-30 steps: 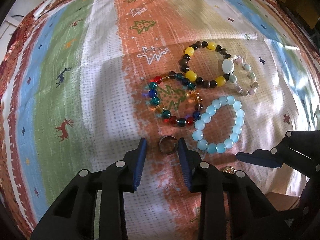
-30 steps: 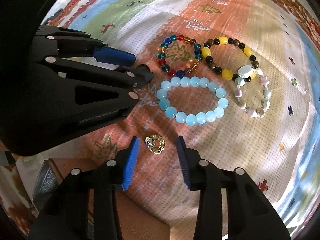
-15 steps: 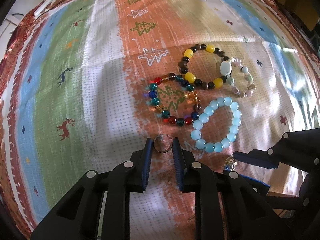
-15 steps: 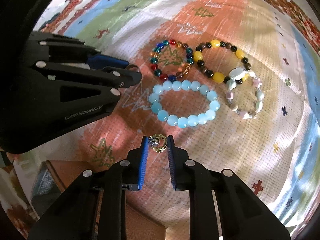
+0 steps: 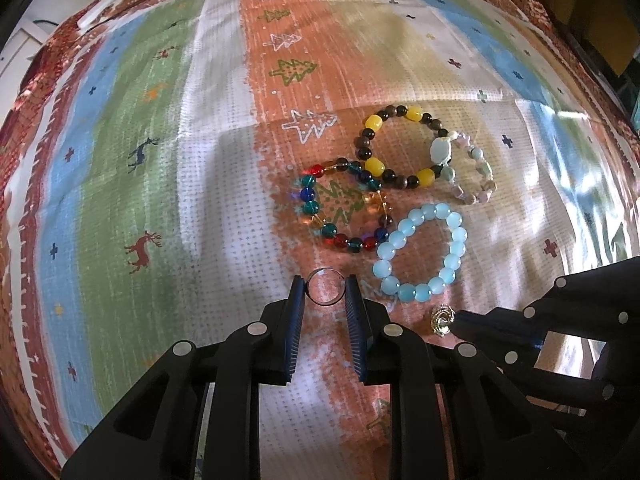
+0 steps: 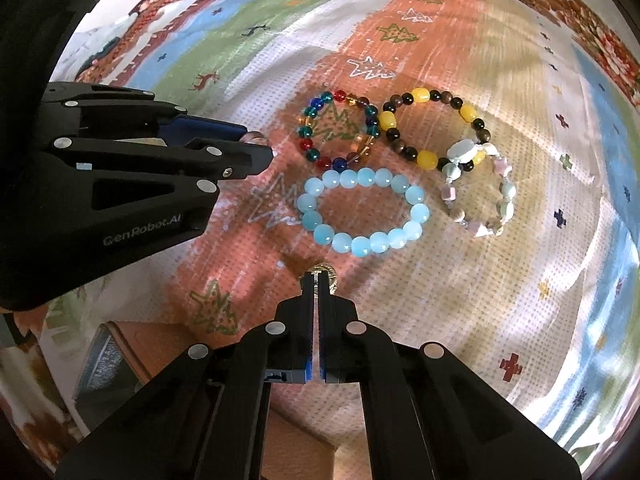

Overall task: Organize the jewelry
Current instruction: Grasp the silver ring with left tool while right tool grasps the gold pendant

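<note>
1. I have the left tongs (image 5: 325, 289) clenched on the silver ring (image 5: 325, 287). One pad bears on each side of the band, and the ring sits at the very tips.
2. I have the right tongs (image 6: 319, 280) clenched on the gold pendant (image 6: 322, 270). The jaws are almost together, and only a sliver of gold shows past the tips.
3. Risk, left: the ring is a thin, smooth band gripped only at the tips. I judge that a slight twist or a loosened squeeze could let it pop out and roll across the patterned cloth (image 5: 168, 200) over the surface.
4. Risk, right: the pendant is small and mostly hidden between the pads. I cannot tell how firmly it is seated, so a quick lift could drop it.
5. Just ahead of both tongs lies the pale blue bracelet (image 6: 362, 212). A low sweep with either tool could snag and drag it.
6. Beyond it lie the multicolour bracelet (image 5: 344, 204), the yellow-and-dark bracelet (image 5: 400, 148) and the pastel bracelet (image 5: 468, 172). They touch or overlap in a chain, so disturbing one may shift the rest.
7. All beads look glossy and round; all four bracelets lie flat.
</note>
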`<move>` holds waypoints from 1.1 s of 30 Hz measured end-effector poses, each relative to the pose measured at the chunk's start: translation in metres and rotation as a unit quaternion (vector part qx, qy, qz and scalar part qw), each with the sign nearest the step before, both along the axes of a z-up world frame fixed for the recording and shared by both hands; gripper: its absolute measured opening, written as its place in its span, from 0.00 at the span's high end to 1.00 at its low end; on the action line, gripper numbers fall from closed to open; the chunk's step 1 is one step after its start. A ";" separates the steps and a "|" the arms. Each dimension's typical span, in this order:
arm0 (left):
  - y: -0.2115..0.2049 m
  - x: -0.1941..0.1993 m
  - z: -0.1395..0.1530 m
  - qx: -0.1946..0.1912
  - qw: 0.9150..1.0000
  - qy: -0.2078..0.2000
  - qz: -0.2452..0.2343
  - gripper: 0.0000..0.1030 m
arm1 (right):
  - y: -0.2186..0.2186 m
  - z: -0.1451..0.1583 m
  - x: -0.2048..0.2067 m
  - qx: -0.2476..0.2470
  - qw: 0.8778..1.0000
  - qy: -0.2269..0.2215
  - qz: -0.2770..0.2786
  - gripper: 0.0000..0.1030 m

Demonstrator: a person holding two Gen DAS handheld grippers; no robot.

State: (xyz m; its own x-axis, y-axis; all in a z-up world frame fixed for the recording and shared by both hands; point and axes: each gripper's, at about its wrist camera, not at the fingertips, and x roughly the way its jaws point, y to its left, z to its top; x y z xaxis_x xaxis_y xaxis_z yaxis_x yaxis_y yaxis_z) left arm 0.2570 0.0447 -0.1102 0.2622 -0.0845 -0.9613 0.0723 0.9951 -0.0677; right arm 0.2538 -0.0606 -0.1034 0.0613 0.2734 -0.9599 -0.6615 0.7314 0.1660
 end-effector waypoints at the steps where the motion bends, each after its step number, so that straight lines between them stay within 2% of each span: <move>1: 0.001 0.000 0.000 0.000 1.000 0.000 0.000 0.81 | 0.004 -0.001 0.001 -0.003 1.000 0.001 0.000 0.97; 2: 0.000 -0.001 0.000 0.000 1.000 0.000 0.000 0.81 | 0.006 -0.002 0.001 -0.006 1.000 0.002 -0.001 0.94; 3: 0.000 0.000 0.000 0.001 1.000 0.000 0.001 0.81 | 0.006 -0.003 0.001 -0.009 1.000 0.003 -0.003 0.72; 4: -0.001 0.001 -0.001 0.001 1.000 0.001 0.001 0.81 | 0.008 -0.003 0.001 -0.010 1.000 0.003 -0.003 0.57; 5: -0.001 0.002 -0.001 0.002 1.000 0.001 0.001 0.81 | 0.008 -0.002 0.001 -0.008 1.000 0.000 -0.004 0.47; 11: -0.002 0.003 -0.002 0.002 1.000 0.003 0.000 0.81 | 0.015 -0.003 0.006 -0.003 1.000 0.002 -0.004 0.47; 22: -0.006 0.004 -0.002 0.002 1.000 0.003 -0.003 0.80 | 0.032 -0.018 0.006 -0.026 1.000 0.001 0.015 0.48; 24: -0.005 0.004 -0.002 0.002 1.000 0.003 -0.003 0.80 | 0.035 -0.019 0.006 -0.036 0.999 -0.009 0.018 0.61; 28: -0.004 0.005 -0.003 0.003 1.000 0.004 -0.003 0.80 | 0.039 -0.022 0.005 -0.041 0.999 -0.016 0.019 0.71; 30: -0.004 0.005 -0.003 0.004 1.000 0.004 -0.002 0.81 | 0.037 -0.023 0.004 -0.041 0.999 -0.018 0.020 0.81; 33: -0.005 0.005 -0.003 0.004 1.000 0.004 -0.003 0.81 | 0.035 -0.024 0.003 -0.037 0.999 -0.018 0.020 0.83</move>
State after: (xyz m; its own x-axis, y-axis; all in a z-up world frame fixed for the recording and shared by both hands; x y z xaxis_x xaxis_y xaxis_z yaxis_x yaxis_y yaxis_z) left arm 0.2621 0.0395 -0.1137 0.2533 -0.0790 -0.9642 0.0785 0.9951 -0.0609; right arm 0.2566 -0.0260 -0.1270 0.0870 0.2040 -0.9751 -0.6952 0.7135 0.0872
